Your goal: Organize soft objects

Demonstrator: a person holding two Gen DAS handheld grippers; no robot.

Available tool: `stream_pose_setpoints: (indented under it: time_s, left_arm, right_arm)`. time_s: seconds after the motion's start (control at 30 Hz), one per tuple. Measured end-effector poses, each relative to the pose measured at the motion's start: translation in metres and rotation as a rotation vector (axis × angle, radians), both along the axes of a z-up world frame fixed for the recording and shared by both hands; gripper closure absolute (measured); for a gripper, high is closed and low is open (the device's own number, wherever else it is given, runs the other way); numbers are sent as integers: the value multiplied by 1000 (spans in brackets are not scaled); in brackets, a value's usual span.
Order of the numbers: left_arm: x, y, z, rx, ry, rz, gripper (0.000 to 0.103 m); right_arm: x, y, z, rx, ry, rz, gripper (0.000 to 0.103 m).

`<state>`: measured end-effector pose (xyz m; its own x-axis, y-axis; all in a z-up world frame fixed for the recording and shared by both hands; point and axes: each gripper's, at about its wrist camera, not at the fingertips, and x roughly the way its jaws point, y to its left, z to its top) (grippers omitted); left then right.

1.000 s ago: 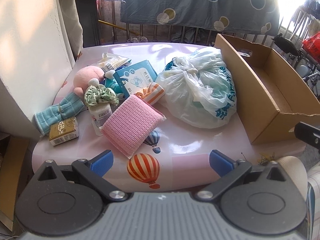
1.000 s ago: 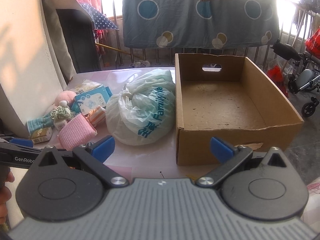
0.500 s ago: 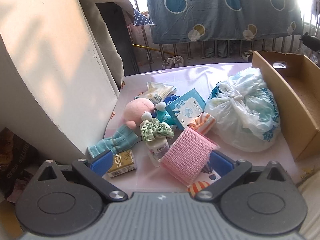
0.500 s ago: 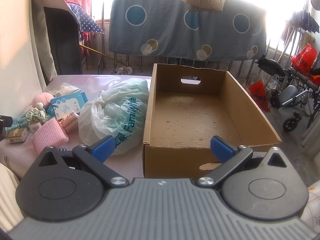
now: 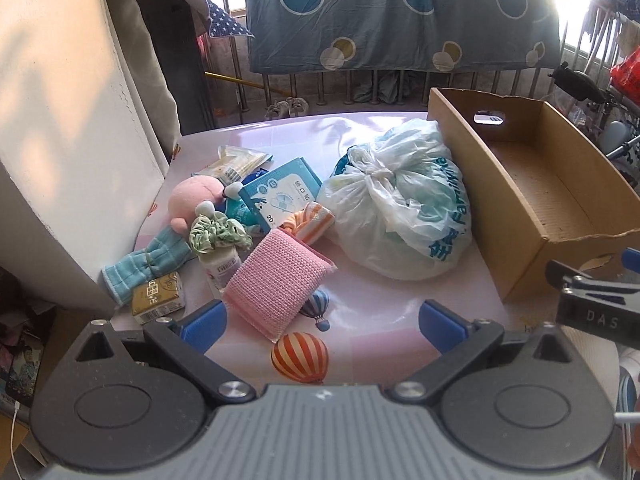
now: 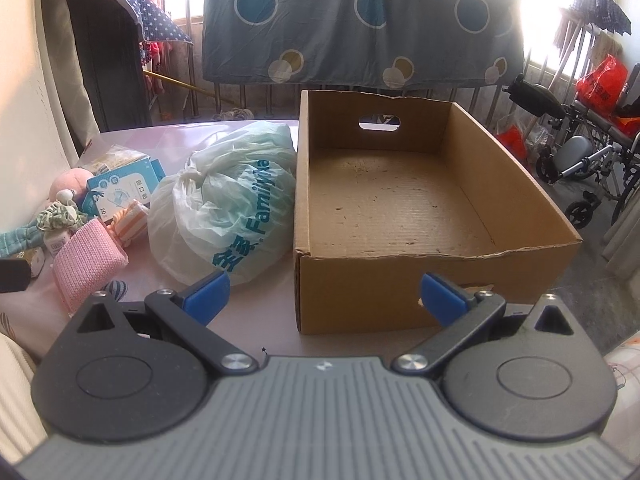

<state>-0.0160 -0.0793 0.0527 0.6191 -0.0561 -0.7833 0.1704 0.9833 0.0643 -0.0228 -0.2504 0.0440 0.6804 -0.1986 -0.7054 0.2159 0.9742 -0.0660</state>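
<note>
My left gripper (image 5: pixel 322 326) hangs over the table's near edge, jaws spread wide, holding nothing. My right gripper (image 6: pixel 323 294) is likewise wide apart and empty, before the cardboard box (image 6: pixel 432 312) at the table's right edge. The pink sponge (image 5: pixel 276 280) lies nearest, toward the left edge. Beyond it sits the tied plastic bag (image 5: pixel 400 208), touching the box's left wall.

Home balcony: hung bedsheet (image 5: pixel 400 16), railing, wheelchair (image 6: pixel 580 160)
</note>
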Motion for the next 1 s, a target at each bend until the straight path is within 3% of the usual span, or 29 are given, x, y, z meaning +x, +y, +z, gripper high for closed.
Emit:
stream_pose_setpoints:
  time_s: [1.0]
  left_arm:
    - [-3,-24,-1,-25,2,-67,0]
  right_arm:
    - [-6,-12,0,-35,23,-65,1]
